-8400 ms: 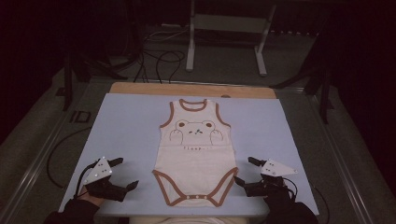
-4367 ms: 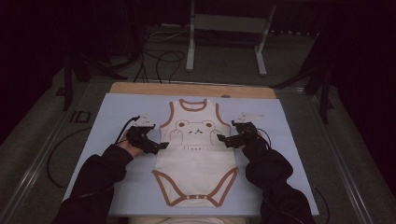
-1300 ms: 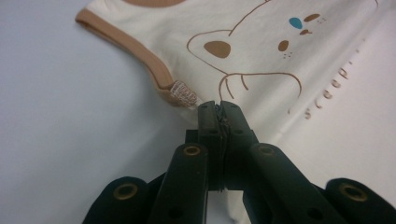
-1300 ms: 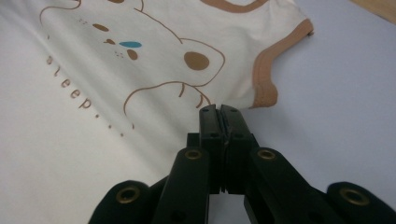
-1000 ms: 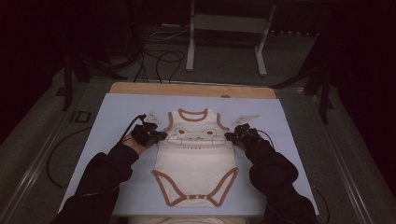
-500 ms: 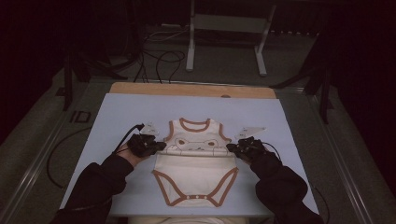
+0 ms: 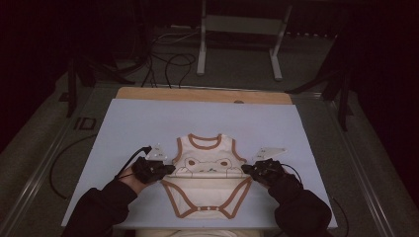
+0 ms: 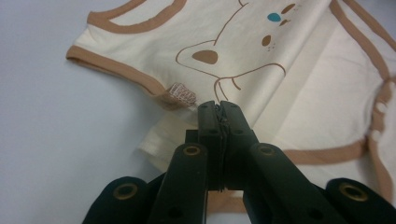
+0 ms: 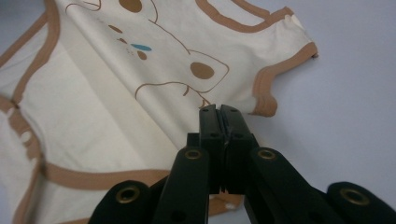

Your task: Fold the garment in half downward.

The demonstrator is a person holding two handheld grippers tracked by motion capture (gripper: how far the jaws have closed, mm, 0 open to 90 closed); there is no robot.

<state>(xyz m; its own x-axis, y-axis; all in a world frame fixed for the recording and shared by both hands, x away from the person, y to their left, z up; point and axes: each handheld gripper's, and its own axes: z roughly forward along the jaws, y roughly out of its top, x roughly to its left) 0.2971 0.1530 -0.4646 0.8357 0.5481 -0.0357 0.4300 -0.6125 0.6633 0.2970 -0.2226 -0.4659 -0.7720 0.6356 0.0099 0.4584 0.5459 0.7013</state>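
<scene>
A cream baby bodysuit (image 7: 207, 154) with brown trim and a bear print lies on the pale blue mat (image 7: 148, 123). Its upper half is doubled over its lower half (image 7: 206, 195). My left gripper (image 7: 168, 169) is shut on the bodysuit's left side edge, just below the armhole. In the left gripper view the jaws (image 8: 217, 107) pinch the cloth (image 8: 261, 42) beside the brown armhole trim. My right gripper (image 7: 245, 169) is shut on the opposite side edge. The right gripper view shows the closed tips (image 9: 219, 110) clamping the fabric (image 9: 107, 98) under the other armhole.
The mat covers a wooden tabletop (image 7: 202, 95) whose far edge is bare. Cables (image 7: 168, 61) and a metal stand (image 7: 237, 24) sit on the dark floor beyond the table. A cable (image 7: 64, 163) trails off the mat's left side.
Both grippers have moved toward the person, drawing the bodysuit's upper half with them so it folds over the lower half.
</scene>
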